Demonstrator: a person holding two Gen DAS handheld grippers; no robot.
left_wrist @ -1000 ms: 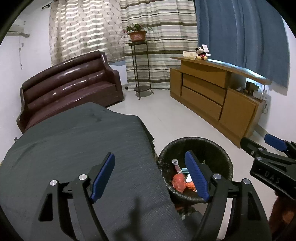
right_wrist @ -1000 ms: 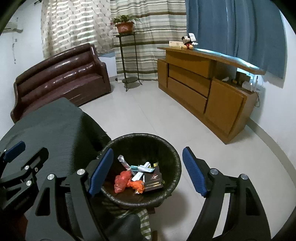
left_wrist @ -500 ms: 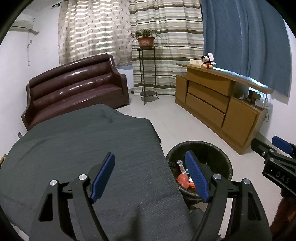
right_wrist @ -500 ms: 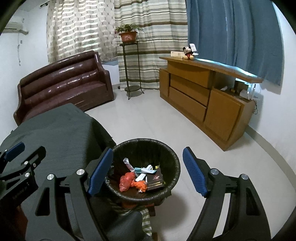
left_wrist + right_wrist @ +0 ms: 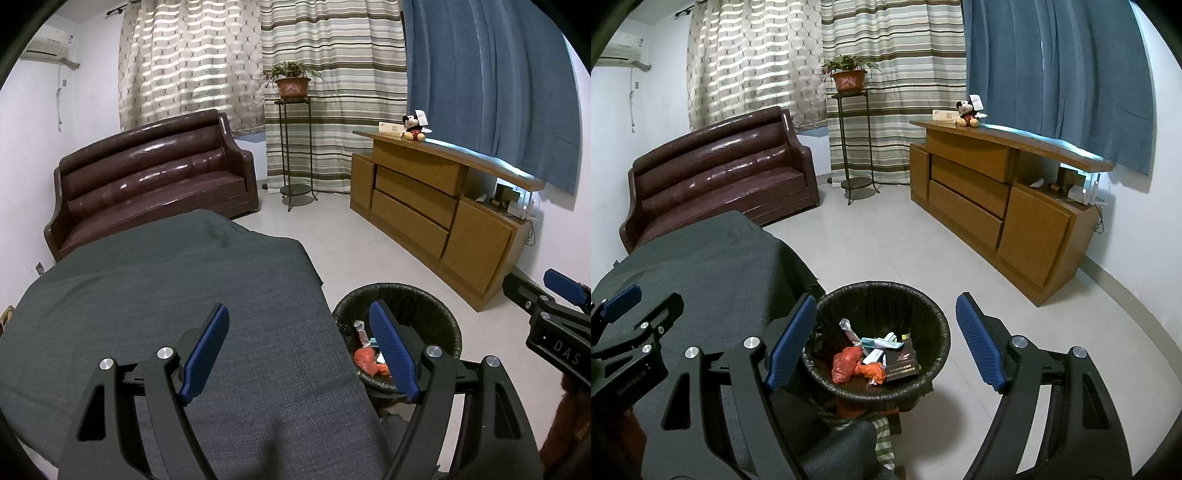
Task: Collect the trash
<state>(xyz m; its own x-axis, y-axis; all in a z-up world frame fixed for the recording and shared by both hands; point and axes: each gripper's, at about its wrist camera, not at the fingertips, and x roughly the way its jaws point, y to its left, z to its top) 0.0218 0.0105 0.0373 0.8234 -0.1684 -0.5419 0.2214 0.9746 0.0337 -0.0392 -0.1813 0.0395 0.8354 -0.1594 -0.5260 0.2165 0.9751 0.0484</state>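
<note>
A round bin lined with a black bag (image 5: pixel 923 314) (image 5: pixel 424 299) stands on the floor beside the cloth-covered table. Inside lie an orange wrapper (image 5: pixel 846 363), a dark brown box (image 5: pixel 900 365), a white-and-teal tube (image 5: pixel 882 342) and a crumpled silver wrapper (image 5: pixel 849 330). My right gripper (image 5: pixel 886 339) hangs open above the bin with nothing between its blue pads. Over the table's dark grey cloth (image 5: pixel 166 295), my left gripper (image 5: pixel 299 347) is open and empty too. Each gripper shows at the edge of the other's view.
A brown leather sofa (image 5: pixel 147 184) stands behind the table. A metal stand with a potted plant (image 5: pixel 293 79) is by the striped curtain. A wooden sideboard (image 5: pixel 443 218) with a plush toy (image 5: pixel 413 127) runs along the right wall. White tiled floor (image 5: pixel 923 243) lies between.
Both grippers have drawn back and risen a little, so the bin sits lower and smaller and more of the room shows. Both stay open and empty.
</note>
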